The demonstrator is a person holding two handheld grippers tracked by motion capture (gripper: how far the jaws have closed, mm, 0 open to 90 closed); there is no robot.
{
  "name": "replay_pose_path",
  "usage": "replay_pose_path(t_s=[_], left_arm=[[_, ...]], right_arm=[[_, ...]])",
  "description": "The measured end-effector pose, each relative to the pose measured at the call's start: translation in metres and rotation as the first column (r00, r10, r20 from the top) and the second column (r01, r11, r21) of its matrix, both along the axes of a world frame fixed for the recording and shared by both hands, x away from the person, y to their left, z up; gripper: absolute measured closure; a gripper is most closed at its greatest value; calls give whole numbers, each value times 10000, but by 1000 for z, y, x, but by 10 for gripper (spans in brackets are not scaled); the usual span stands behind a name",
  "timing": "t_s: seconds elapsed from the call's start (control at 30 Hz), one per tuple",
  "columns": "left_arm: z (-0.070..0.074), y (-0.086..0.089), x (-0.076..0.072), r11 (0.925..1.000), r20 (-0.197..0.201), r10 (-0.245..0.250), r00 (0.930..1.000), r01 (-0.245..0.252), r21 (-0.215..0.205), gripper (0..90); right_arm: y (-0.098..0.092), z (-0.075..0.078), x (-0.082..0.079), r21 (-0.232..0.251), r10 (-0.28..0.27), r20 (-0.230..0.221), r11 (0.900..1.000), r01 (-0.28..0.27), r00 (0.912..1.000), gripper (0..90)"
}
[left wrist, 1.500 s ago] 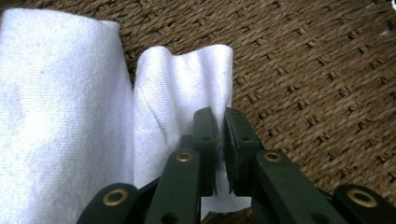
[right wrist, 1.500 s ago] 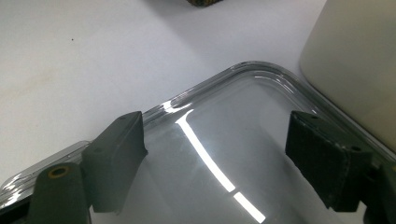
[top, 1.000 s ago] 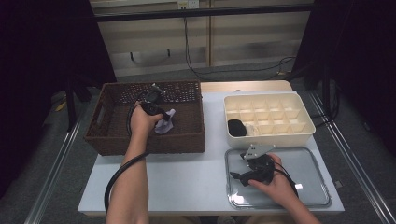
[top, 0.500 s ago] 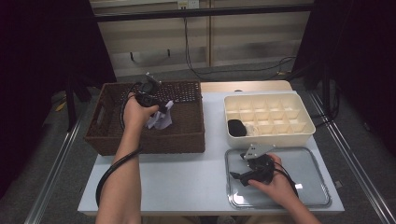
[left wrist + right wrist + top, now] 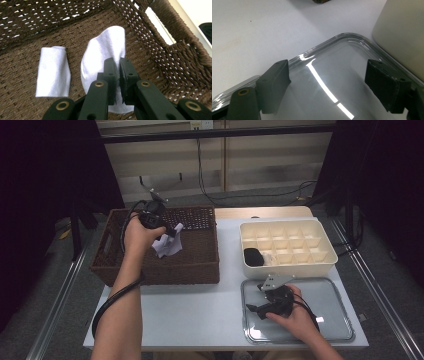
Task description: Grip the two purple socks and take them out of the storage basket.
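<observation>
My left tool [image 5: 167,231] has risen out of the wicker basket [image 5: 200,265] since a second ago: then it sat low over the basket floor, now I hold it up near the back rim, and my forearm has swung up and to the left with it. The white cloth [image 5: 105,62] has come up too, pinched between my tool's shut jaws and hanging clear of the basket floor, I think, though the high view is too dim to be sure.
</observation>
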State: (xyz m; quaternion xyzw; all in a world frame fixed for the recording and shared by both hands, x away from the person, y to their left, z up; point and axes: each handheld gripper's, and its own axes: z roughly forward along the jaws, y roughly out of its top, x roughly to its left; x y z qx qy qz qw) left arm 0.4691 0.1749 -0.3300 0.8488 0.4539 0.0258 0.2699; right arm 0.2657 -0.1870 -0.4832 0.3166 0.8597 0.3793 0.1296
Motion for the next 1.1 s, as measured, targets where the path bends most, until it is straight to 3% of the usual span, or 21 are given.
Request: replay_pose_path(t_s=[1.1], left_arm=[[54,-4,-34,9984,-113,-417,9991,412,-382,847]], right_arm=[[0,0,0,-1,-6,-5,10000,6,10000,194]])
